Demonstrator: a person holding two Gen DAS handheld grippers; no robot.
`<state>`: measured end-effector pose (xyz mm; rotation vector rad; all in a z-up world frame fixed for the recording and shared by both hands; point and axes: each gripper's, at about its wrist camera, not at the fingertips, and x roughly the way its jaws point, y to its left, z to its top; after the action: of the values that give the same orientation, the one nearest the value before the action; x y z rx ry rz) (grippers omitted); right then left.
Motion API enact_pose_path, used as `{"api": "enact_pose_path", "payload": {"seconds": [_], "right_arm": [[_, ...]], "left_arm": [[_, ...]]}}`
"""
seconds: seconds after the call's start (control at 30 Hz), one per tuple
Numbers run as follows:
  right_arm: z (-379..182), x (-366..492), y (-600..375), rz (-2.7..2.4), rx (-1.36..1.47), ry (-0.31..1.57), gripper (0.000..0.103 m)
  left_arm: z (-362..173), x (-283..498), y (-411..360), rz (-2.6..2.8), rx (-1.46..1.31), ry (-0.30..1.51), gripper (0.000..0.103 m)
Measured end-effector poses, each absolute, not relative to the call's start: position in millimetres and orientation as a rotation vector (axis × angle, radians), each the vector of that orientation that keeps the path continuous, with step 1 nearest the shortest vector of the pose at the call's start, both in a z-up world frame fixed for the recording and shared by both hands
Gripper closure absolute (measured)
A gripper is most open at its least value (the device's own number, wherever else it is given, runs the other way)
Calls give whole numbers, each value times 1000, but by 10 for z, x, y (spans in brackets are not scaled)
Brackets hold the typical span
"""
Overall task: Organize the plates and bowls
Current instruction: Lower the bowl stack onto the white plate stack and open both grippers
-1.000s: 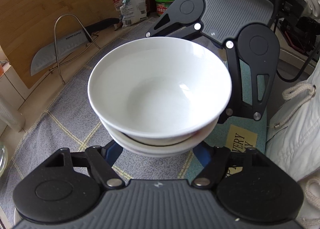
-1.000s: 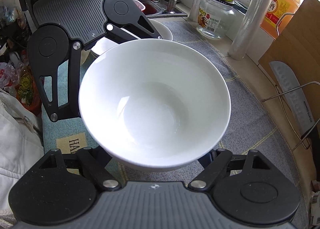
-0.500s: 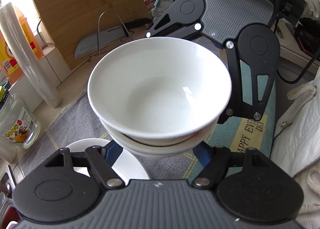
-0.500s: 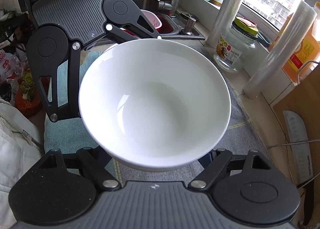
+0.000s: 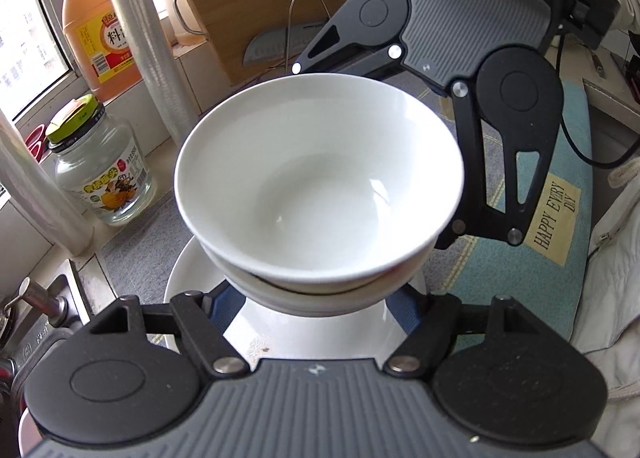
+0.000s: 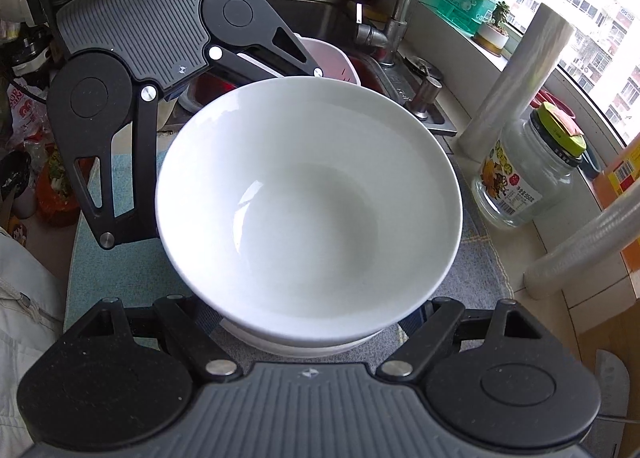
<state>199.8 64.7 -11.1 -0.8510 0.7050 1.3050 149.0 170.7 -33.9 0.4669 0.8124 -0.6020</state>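
Each hand-held gripper (image 5: 320,300) (image 6: 308,322) clamps the stacked bowls (image 5: 320,194); they've travelled from bare mat to hover over a white plate (image 5: 192,278), probably about to be lowered.

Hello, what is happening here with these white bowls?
A person holds a gripper in each hand, and both carry a stack of two white bowls from opposite sides. The left gripper and the right gripper each clamp the stack low down. The stack hangs above a white plate that lies on the grey mat, beside the glass jar. It is not set down yet.
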Motion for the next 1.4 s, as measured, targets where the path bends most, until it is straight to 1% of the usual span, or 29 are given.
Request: {"api": "enact_pose_path", "payload": {"seconds": [0.37, 1.0, 1.07, 1.1, 1.13, 1.4], "right_arm": [[-344, 2094, 991, 1317, -860, 757, 15], [-420, 2186, 1017, 1316, -854, 804, 14], [-428, 2188, 1018, 1302, -851, 808, 9], [-426, 2185, 1015, 1300, -847, 803, 4], [-410, 2173, 1004, 1299, -836, 788, 0], [-386, 2114, 950, 1234, -816, 797, 0]], "left_arm": [[-514, 1577, 1937, -608, 441, 857, 27], [-545, 1585, 1943, -613, 426, 851, 27], [-539, 1566, 1954, -608, 420, 827, 24], [-531, 1560, 1960, -608, 411, 817, 19], [-521, 1554, 1963, -599, 409, 804, 15], [-517, 1445, 2003, -573, 381, 776, 5]]}}
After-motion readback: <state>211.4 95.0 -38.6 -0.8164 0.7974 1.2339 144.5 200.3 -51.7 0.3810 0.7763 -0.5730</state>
